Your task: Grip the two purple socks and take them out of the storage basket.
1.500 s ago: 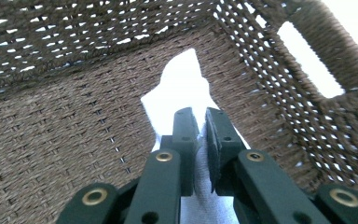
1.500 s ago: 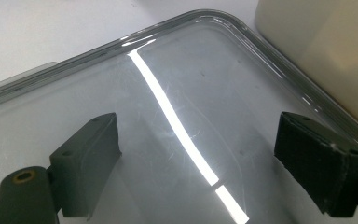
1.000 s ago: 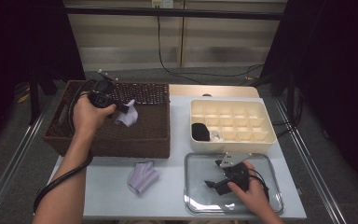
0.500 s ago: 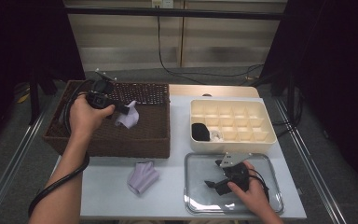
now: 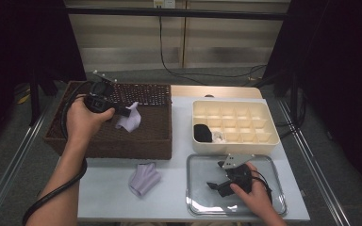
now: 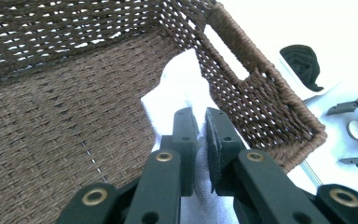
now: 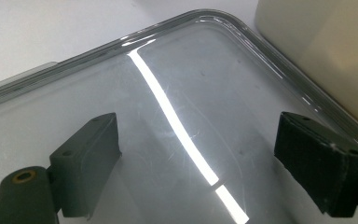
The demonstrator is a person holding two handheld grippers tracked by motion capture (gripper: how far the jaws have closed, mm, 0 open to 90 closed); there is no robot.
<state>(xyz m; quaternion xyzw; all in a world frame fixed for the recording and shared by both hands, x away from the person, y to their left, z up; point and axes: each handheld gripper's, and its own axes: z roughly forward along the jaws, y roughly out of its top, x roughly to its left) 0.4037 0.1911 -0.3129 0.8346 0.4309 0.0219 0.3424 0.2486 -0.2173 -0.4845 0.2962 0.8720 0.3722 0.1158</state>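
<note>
My left gripper [image 5: 122, 112] [image 6: 200, 122] hangs over the brown wicker basket [image 5: 155, 141] [image 6: 51, 140], shut on a pale lilac cloth [image 5: 129, 120] [image 6: 177, 95] that dangles from its jaws above the basket floor. A second lilac cloth [image 5: 143, 178] lies folded on the white table in front of the basket. My right gripper [image 5: 217, 187] [image 7: 198, 158] rests on the clear plastic tray [image 5: 264, 165] [image 7: 168, 70] at the front right, its jaws wide open with nothing between them.
A cream compartment box [image 5: 235, 123] [image 7: 326, 51] stands behind the tray, with a black rolled item [image 5: 201, 133] [image 6: 303, 65] and a small white item [image 5: 218, 137] in its front-left cells. A black cable trails from the left gripper along the forearm. Dark curtains flank the table.
My left gripper has lifted slightly with the lilac cloth, which now hangs a bit higher over the basket. The right gripper has stayed still on the tray.
</note>
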